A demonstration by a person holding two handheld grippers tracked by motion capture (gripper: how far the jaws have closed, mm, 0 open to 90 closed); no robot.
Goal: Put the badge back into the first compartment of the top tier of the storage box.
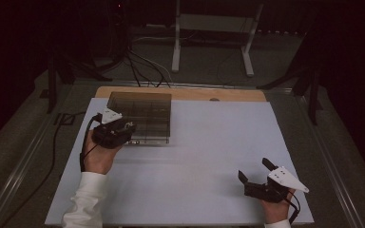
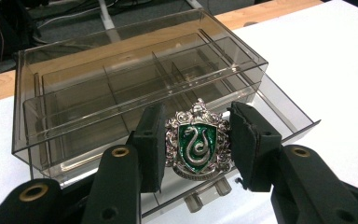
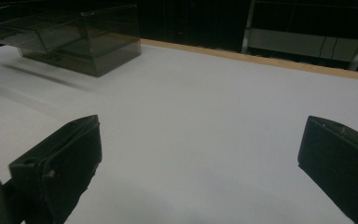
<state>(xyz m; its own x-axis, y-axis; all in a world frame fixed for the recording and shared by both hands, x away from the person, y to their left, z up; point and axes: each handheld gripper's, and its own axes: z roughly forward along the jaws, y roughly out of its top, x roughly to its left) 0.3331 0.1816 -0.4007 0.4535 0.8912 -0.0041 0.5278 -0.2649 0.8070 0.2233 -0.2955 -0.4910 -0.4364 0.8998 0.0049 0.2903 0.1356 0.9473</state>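
The left claw (image 2: 196,147) is gripping a badge (image 2: 197,142), a silver crest with a green enamel shield and a silver snake on it, its two black pads pressing on the badge's left and right edges and holding it upright, facing the camera in the left gripper view. The badge is hanging just above the front part of a smoky clear box (image 2: 135,88) whose drawer (image 2: 284,112) is standing pulled out toward the claw; thin walls are dividing the box's inside into several compartments, and I cannot tell which one the badge is over. Two small metal knobs are showing on the drawer front just below the badge. In the high view the left claw (image 1: 123,130) is sitting at the near left corner of the box (image 1: 142,114), which is resting at the far left of the white worktop (image 1: 209,142), close to its wooden far edge. The right claw (image 1: 256,173) is standing wide open and holding nothing, low over the near right part of the worktop, well apart from the box and pointing toward it; in the right gripper view its jaws are framing bare worktop (image 3: 205,116) with the box (image 3: 74,37) far off at the upper left.
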